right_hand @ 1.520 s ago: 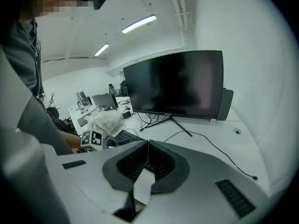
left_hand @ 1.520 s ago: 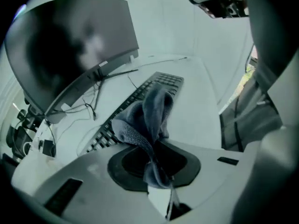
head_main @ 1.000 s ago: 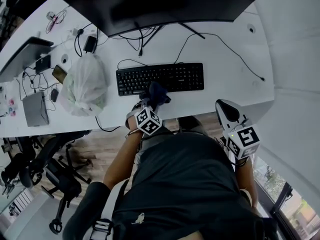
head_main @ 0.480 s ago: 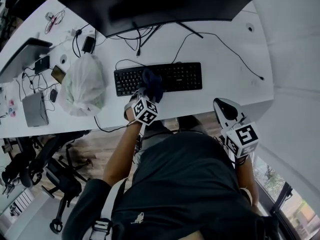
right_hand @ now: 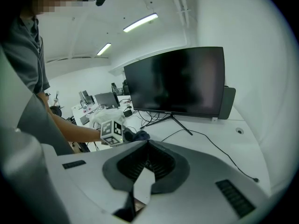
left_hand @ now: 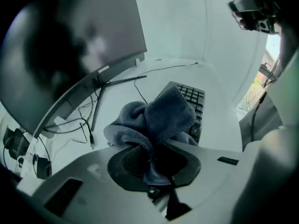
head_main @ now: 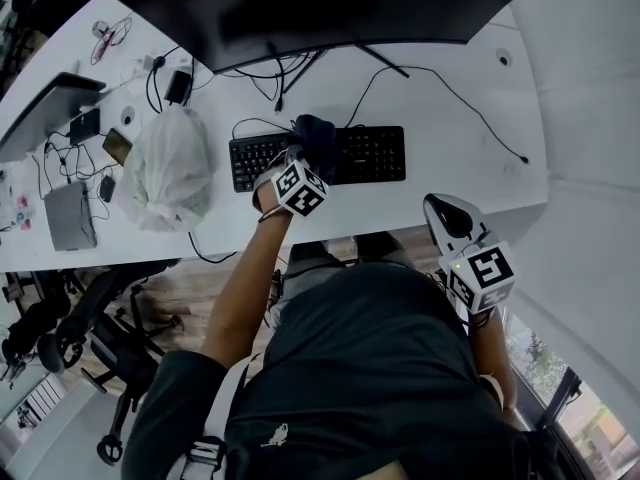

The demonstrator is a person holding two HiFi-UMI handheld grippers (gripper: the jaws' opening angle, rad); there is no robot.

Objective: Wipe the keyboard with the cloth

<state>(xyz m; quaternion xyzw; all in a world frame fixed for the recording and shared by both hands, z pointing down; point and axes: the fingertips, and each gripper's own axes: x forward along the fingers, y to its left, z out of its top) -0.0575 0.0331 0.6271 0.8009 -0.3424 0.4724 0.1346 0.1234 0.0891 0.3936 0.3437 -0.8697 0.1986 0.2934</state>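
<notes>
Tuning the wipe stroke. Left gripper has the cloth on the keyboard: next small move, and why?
Probably slide the left gripper rightward along the keyboard, with the cloth pressed down. Its jaws are shut on the cloth, which sits over the middle keys, and the keys to its right lie uncovered.

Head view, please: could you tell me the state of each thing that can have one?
left gripper: jaws shut on the cloth.
cloth: bunched, over the keyboard.
keyboard: flat on the desk, partly covered.
monitor: screen dark.
right gripper: jaws shut, empty, off the desk.
plastic bag: bulging, on the desk.
</notes>
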